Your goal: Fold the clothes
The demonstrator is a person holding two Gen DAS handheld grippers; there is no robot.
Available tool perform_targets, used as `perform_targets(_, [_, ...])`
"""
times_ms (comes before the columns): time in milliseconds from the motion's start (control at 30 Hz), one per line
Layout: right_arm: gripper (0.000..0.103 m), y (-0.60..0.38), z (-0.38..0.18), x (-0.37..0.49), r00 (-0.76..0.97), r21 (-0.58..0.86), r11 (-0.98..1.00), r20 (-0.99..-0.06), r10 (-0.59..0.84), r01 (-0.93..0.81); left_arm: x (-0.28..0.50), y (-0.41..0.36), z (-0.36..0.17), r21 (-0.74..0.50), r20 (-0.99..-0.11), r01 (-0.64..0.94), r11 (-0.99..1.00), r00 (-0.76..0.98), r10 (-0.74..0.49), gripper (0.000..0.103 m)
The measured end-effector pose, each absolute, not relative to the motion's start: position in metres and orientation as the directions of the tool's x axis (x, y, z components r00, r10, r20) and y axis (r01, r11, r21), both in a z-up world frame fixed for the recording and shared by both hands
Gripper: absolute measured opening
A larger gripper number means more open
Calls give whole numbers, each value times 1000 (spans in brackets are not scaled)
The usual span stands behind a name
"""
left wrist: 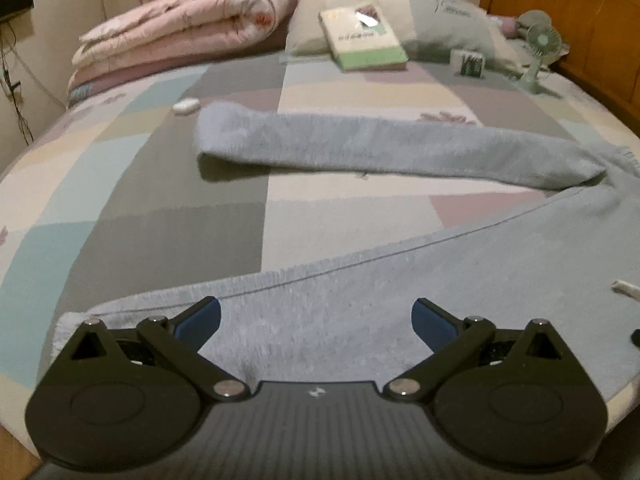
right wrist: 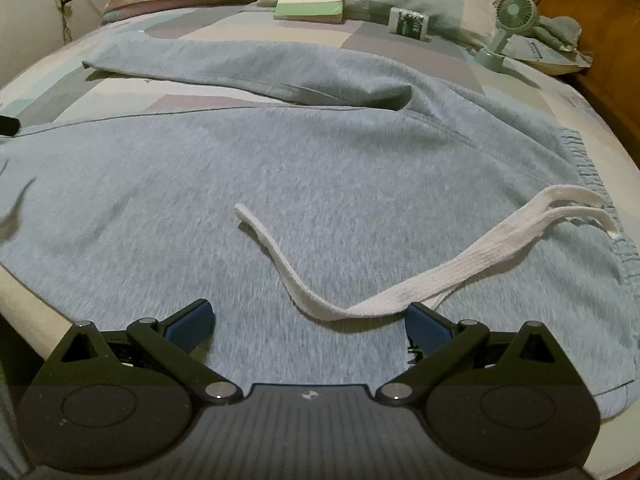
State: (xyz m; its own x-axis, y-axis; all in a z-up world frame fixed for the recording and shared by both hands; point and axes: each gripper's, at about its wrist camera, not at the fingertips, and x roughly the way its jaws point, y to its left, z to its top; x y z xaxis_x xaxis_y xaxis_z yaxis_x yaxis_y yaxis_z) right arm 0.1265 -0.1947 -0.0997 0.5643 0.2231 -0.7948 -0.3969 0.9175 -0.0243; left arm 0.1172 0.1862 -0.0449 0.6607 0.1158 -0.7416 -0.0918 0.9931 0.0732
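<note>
Light blue sweatpants [left wrist: 400, 280] lie spread on the patchwork bedsheet [left wrist: 160, 208], one leg [left wrist: 360, 146] stretched across the bed farther back. My left gripper [left wrist: 316, 320] hovers open over the near leg's cuff end, nothing between its blue pads [left wrist: 202, 320]. In the right wrist view the same sweatpants [right wrist: 280, 172] fill the middle, with the gathered waistband [right wrist: 580, 160] at right and a white drawstring [right wrist: 400, 284] trailing across the fabric. My right gripper [right wrist: 310, 322] stands open just above the cloth, the drawstring passing by its right pad [right wrist: 428, 330].
At the bed's head lie a folded pink quilt [left wrist: 180, 36], a pillow [left wrist: 440, 20] with a green-and-white book [left wrist: 360, 40], a small box [left wrist: 468, 62] and a mint desk fan [left wrist: 538, 52]. A small white case [left wrist: 186, 105] rests on the sheet. Wooden headboard [left wrist: 580, 12] at right.
</note>
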Motion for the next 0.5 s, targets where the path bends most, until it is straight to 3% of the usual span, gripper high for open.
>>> perform_targets(267, [103, -211, -85, 136, 510, 86, 923, -812, 283, -376, 131, 199, -89, 75, -812, -116, 990, 569, 128, 102])
perform_targets(367, [103, -220, -77, 140, 514, 134, 925, -798, 314, -356, 128, 208, -92, 21, -813, -124, 992, 575, 89, 102])
perform_targets(500, [103, -222, -65, 150, 541, 118, 930, -785, 302, -348, 130, 207, -84, 69, -806, -118, 991, 579, 125, 102])
